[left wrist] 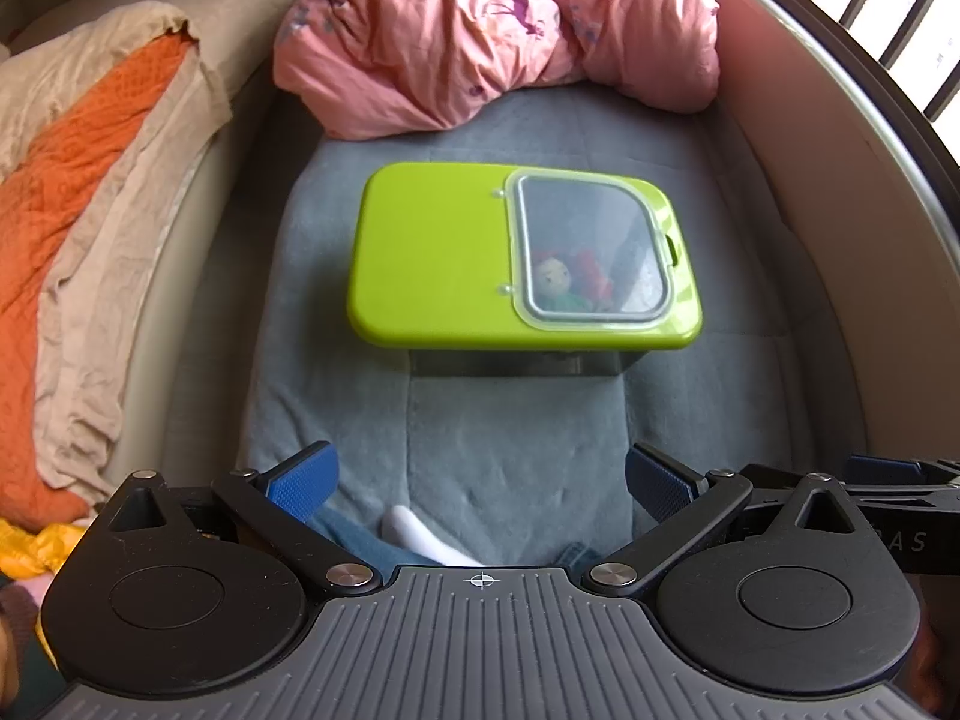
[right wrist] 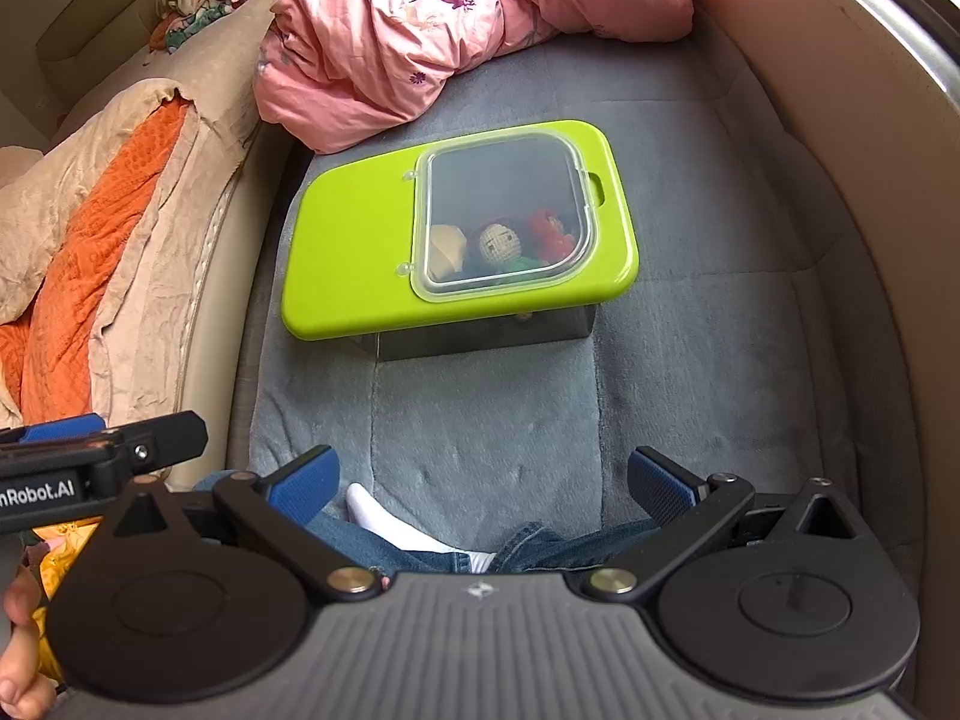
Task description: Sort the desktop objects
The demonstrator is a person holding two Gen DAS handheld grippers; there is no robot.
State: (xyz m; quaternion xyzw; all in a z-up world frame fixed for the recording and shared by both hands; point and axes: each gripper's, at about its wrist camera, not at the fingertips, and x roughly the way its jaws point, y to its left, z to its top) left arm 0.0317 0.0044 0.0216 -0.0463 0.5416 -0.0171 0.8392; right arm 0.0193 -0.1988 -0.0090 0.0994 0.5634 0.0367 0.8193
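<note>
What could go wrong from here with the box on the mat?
The green-lidded box sits on a soft grey mat, so pressing its clear flap could tip or sink it. The latch tab is small; open fingers may slip off it. The pink quilt crowds the far edge.

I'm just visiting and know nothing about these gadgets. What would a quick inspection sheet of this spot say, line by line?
Surface: grey padded mat, wrinkled, inside a beige curved-wall enclosure.
Job's things: green-lidded box stands on the mat, its clear hatch shut; a crochet doll and red and tan soft items show through it.
Clutter: pink quilt bunched behind the box; orange-and-beige blanket over the left wall.
Grippers: left gripper and right gripper both open, empty, short of the box.
Cables: nothing seen.
Surroundings: a person's jeans and white sock beneath the grippers; railing bars at the upper right.
</note>
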